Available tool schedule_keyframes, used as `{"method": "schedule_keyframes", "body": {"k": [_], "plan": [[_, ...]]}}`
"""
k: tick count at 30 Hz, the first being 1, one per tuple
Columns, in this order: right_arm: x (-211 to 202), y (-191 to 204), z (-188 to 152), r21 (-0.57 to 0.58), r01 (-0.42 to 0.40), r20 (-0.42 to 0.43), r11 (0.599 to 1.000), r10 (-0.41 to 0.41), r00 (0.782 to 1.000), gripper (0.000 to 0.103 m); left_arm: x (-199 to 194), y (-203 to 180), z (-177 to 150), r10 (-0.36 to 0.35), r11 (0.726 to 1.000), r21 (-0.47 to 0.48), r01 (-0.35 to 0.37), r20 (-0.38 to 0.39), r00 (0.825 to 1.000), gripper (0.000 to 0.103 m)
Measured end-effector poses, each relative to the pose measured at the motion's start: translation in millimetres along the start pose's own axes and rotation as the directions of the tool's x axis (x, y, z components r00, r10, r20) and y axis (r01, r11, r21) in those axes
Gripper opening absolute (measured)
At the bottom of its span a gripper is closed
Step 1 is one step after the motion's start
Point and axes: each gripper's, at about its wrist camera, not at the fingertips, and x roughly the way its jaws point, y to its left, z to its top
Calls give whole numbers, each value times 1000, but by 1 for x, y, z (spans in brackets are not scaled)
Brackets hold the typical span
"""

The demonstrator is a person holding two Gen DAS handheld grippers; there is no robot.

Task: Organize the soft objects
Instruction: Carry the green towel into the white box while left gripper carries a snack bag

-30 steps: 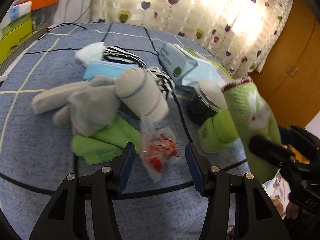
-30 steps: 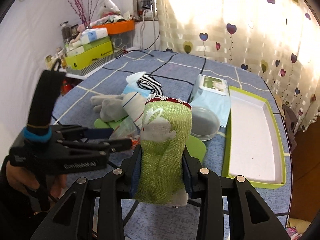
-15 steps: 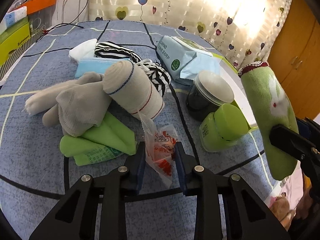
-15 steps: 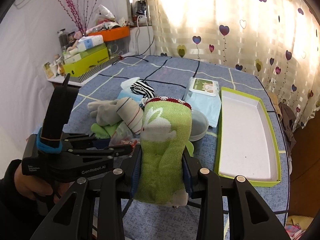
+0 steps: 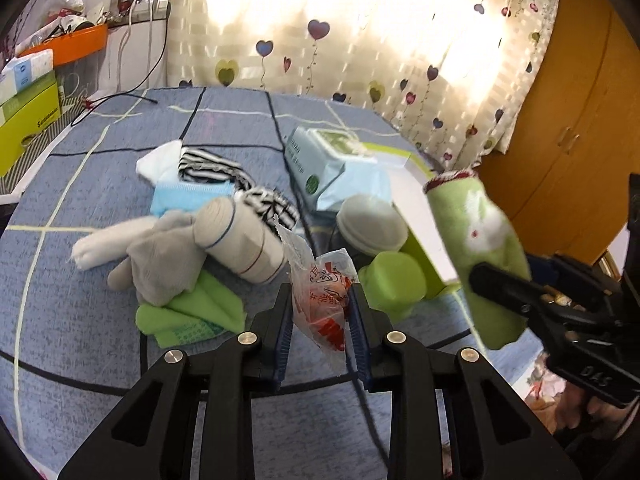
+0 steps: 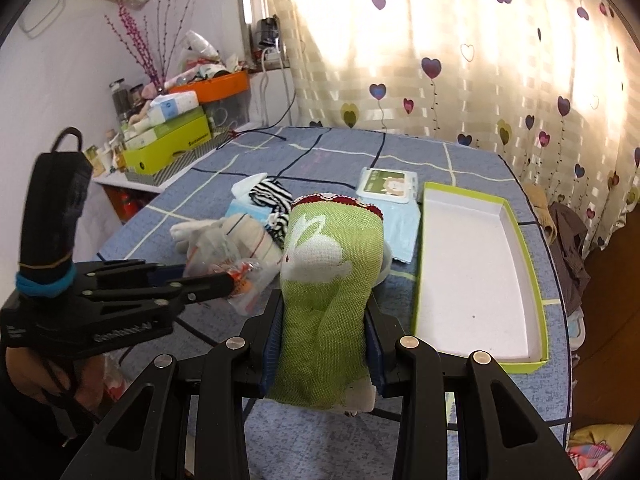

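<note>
My left gripper [image 5: 320,312] is shut on a clear plastic packet with red print [image 5: 324,280], lifted off the blue checked tablecloth [image 5: 80,320]. My right gripper [image 6: 325,304] is shut on a green rabbit-print pouch with a red trim [image 6: 332,248], held upright in the air; the same pouch [image 5: 476,236] shows at the right of the left wrist view. On the cloth lie a grey glove [image 5: 160,252], a rolled beige sock [image 5: 240,236], striped socks [image 5: 212,166], a blue mask pack [image 5: 188,194] and a folded green cloth [image 5: 192,316].
An open green box with a white inside [image 6: 476,264] lies to the right. A wet-wipes pack [image 5: 328,160], a lidded dark jar [image 5: 370,224] and a green cap [image 5: 394,284] stand beside the pile. Boxes and clutter [image 6: 172,140] fill a shelf at the far left.
My left gripper shut on the plastic packet and lifted it off the cloth. My right gripper kept its hold on the green pouch and drifted a little.
</note>
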Motion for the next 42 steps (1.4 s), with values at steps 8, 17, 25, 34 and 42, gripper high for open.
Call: {"method": "schedule_keyframes", "body": {"k": [8, 17, 25, 34, 42], "plan": [[-2, -31, 4, 52, 33, 13, 998, -34, 999, 35, 1, -21, 23, -27, 999, 31, 26, 34, 999, 28], [5, -75, 7, 112, 74, 6, 991, -75, 997, 35, 17, -50, 43, -65, 995, 74, 63, 32, 997, 28], [23, -121, 4, 165, 102, -30, 981, -99, 995, 35, 43, -79, 60, -82, 991, 111, 80, 9, 997, 28], [54, -161, -5, 203, 112, -92, 973, -95, 991, 36, 79, -108, 71, -74, 988, 132, 79, -45, 996, 28], [68, -183, -7, 208, 113, -119, 972, -89, 989, 40, 112, -129, 74, -71, 985, 149, 86, -106, 992, 28]]}}
